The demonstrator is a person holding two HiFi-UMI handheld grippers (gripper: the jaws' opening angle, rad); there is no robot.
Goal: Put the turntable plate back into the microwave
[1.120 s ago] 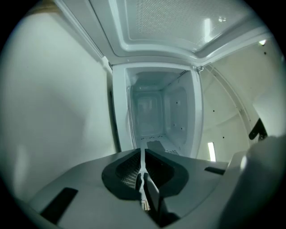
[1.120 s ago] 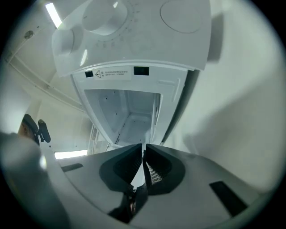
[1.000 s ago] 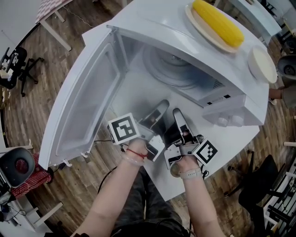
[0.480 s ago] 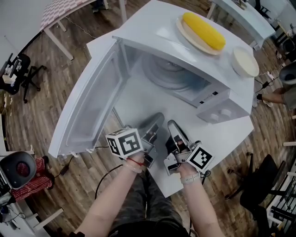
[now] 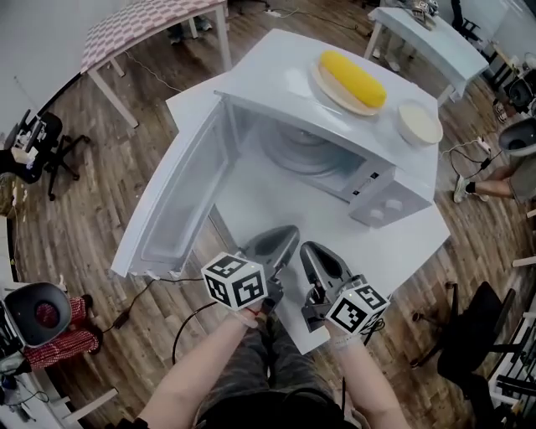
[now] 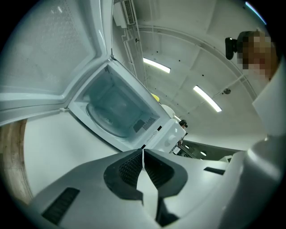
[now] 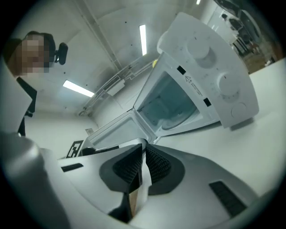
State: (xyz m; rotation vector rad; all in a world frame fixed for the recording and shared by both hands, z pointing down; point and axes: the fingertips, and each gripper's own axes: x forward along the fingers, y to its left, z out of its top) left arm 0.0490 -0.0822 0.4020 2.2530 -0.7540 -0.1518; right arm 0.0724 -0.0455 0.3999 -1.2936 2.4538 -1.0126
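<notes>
Inside, clear round turntable plate [image 5: 306,147]

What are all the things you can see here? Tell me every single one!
microwave: one, white, door open, on the table
turntable plate: one, clear glass, inside the microwave
corn cob: one, yellow, on a plate on top of the microwave
plate: one, cream, under the corn cob
dish: one, white, on the microwave top beside the plate
table: one, white, under the microwave
checked table: one, red and white, far left
chairs: at least three, black, on the wooden floor at the edges
left gripper: one, grey, shut, empty
right gripper: one, grey, shut, empty
</notes>
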